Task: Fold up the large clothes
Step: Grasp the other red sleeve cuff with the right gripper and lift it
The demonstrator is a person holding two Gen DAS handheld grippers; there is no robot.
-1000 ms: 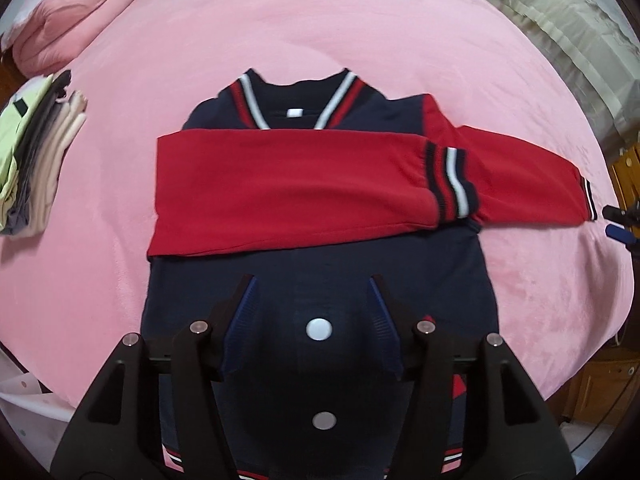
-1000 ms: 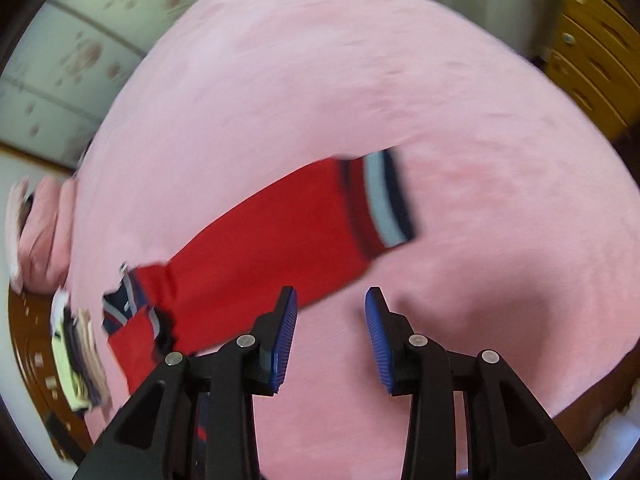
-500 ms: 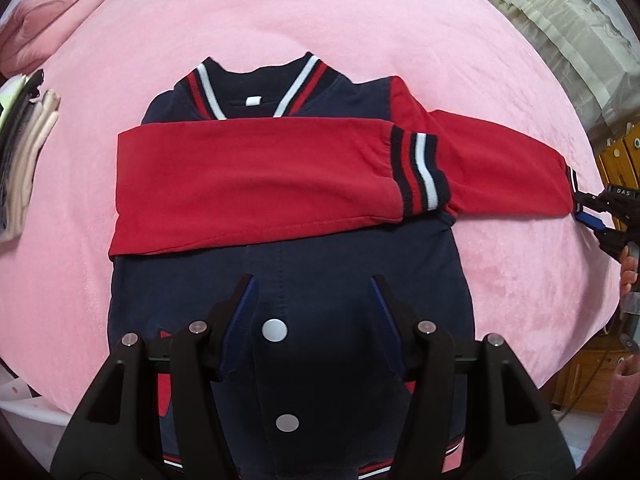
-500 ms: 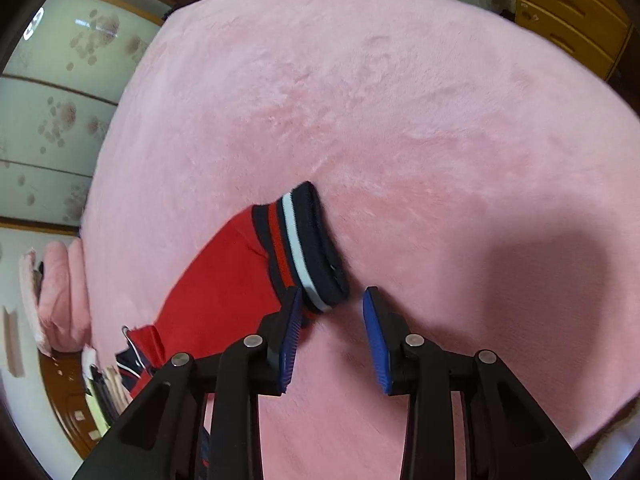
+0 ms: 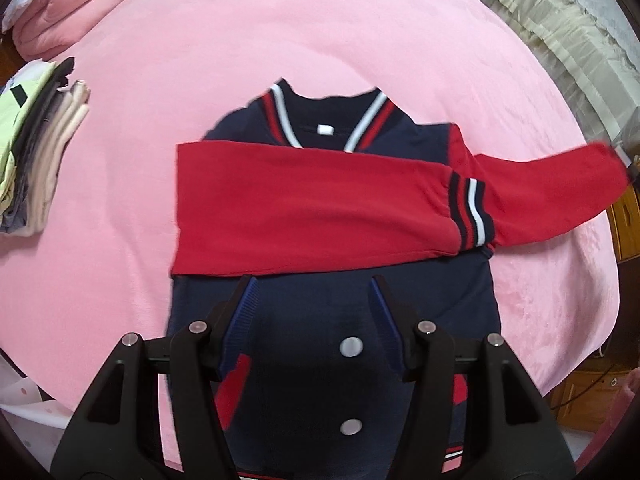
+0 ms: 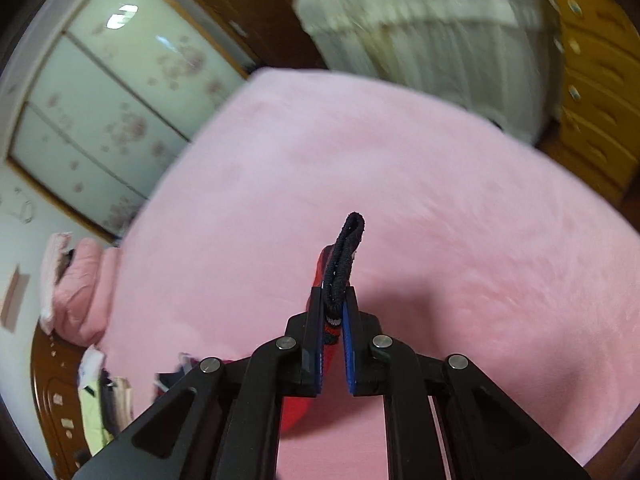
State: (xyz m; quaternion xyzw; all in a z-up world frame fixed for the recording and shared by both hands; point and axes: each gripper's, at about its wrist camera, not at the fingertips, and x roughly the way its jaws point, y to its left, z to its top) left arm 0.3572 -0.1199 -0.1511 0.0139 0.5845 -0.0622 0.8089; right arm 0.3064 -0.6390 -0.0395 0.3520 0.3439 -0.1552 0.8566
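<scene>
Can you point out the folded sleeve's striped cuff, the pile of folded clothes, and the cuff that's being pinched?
striped cuff [image 5: 472,212], left wrist view, white stripe.
pile of folded clothes [image 5: 38,148], left wrist view, side of stack.
pinched cuff [image 6: 347,252], right wrist view, dark ribbed edge.

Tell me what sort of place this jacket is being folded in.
Most likely a bedroom. The jacket lies on a pink plush bed cover, a folded pink quilt sits at one end, and a sliding-door wardrobe and wooden drawer chest stand beside it.

The left claw [image 5: 314,312] hangs open above the navy jacket [image 5: 332,300], one red sleeve [image 5: 312,204] folded across.
</scene>
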